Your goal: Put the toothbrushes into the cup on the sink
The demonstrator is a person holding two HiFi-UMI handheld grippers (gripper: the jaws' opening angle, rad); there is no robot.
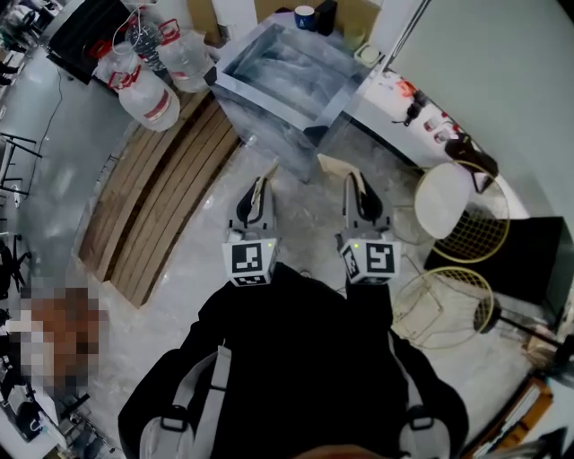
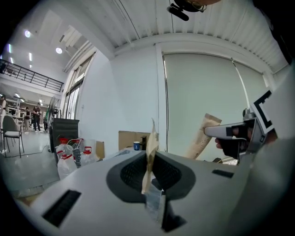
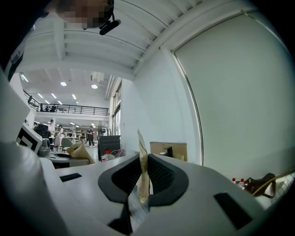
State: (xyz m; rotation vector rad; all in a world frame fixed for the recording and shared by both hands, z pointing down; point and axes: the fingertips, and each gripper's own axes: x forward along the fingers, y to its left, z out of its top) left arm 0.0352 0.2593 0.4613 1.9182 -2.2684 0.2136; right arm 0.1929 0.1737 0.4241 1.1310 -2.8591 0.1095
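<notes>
My left gripper (image 1: 258, 199) is shut on a toothbrush in a tan paper wrapper (image 2: 149, 154), which stands upright between the pads. My right gripper (image 1: 359, 197) is shut on a second wrapped toothbrush (image 3: 142, 171) in the same way. Both grippers are held side by side at chest height, pointing towards the grey sink basin (image 1: 334, 100) ahead. A blue cup (image 1: 305, 16) stands beyond the sink's far edge and shows small in the left gripper view as the blue cup (image 2: 136, 145). The right gripper (image 2: 236, 134) with its wrapper also shows there.
Large water jugs (image 1: 149, 91) stand left of the sink beside a slatted wooden platform (image 1: 152, 202). To the right are a white counter with small bottles (image 1: 421, 112) and two gold wire stools (image 1: 463, 212). People stand far off in the hall.
</notes>
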